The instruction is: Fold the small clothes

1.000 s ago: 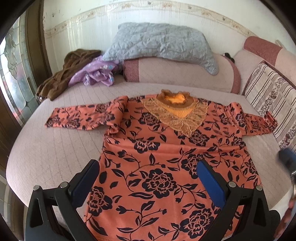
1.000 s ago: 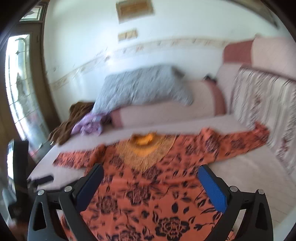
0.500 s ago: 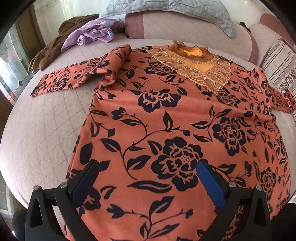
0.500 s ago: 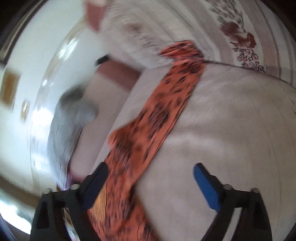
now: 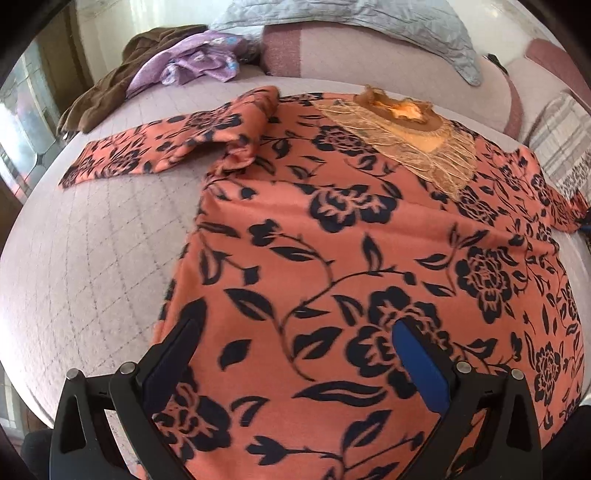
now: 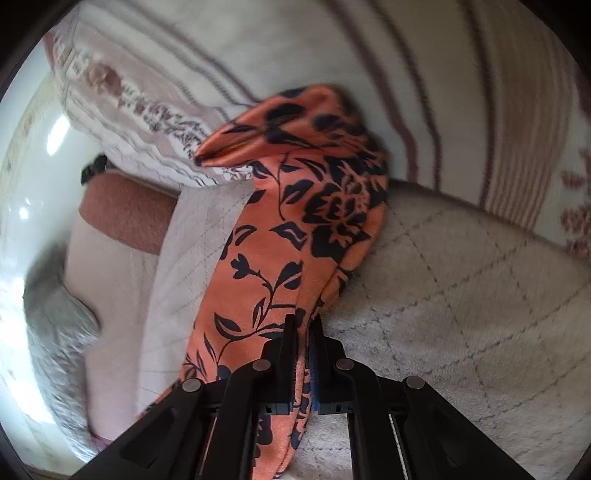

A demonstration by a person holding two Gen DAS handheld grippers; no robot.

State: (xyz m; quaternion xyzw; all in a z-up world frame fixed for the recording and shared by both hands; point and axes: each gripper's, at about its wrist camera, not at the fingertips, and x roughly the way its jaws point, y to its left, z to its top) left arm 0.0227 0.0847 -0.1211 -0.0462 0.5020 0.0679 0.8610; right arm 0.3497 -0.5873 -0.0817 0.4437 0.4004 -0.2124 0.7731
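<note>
An orange blouse (image 5: pixel 351 229) with black flowers and a gold lace collar (image 5: pixel 402 125) lies flat, front up, on a pale quilted bed. Its left sleeve (image 5: pixel 162 147) stretches out to the left. My left gripper (image 5: pixel 295 354) hovers open just above the lower left part of the blouse, nothing between its fingers. In the right wrist view the right sleeve (image 6: pixel 295 229) runs up to a striped cushion. My right gripper (image 6: pixel 303 332) is shut on that sleeve's edge, the fabric pinched between the pads.
A brown garment (image 5: pixel 122 85) and a purple one (image 5: pixel 192 62) are heaped at the bed's far left. A grey quilted pillow (image 5: pixel 369 18) rests on a pink bolster (image 5: pixel 369 51). Striped cushions (image 6: pixel 406 74) line the right side. Bare quilted mattress (image 5: pixel 85 251) lies left of the blouse.
The right gripper swung over to the right sleeve, rolled, and closed on it. The left gripper dropped closer to the blouse's lower left part and stays open.
</note>
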